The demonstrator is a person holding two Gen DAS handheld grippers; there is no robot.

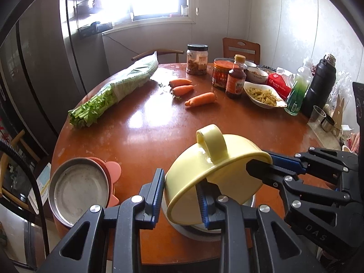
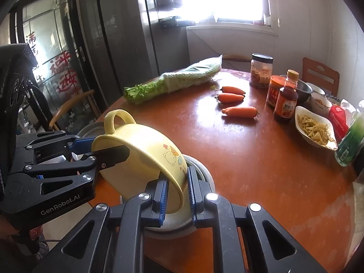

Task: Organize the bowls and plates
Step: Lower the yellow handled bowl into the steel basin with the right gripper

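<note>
A yellow handled bowl (image 1: 211,177) is held tilted above a steel bowl (image 1: 200,231) at the table's near edge. My left gripper (image 1: 182,196) is closed on the yellow bowl's lower rim. My right gripper (image 1: 259,168) comes in from the right and pinches the bowl's upper rim. In the right wrist view the yellow bowl (image 2: 145,157) shows a cartoon print; my right gripper (image 2: 178,193) grips its rim, my left gripper (image 2: 109,153) grips the far rim, and the steel bowl (image 2: 200,170) sits below. A steel plate on a pink bowl (image 1: 79,188) lies at the left.
On the round wooden table (image 1: 159,122) lie bagged celery (image 1: 113,93), three carrots (image 1: 200,99), jars and a sauce bottle (image 1: 235,82), a dish of food (image 1: 261,94), a green bottle, a black flask (image 1: 320,86). Chairs and a fridge stand behind.
</note>
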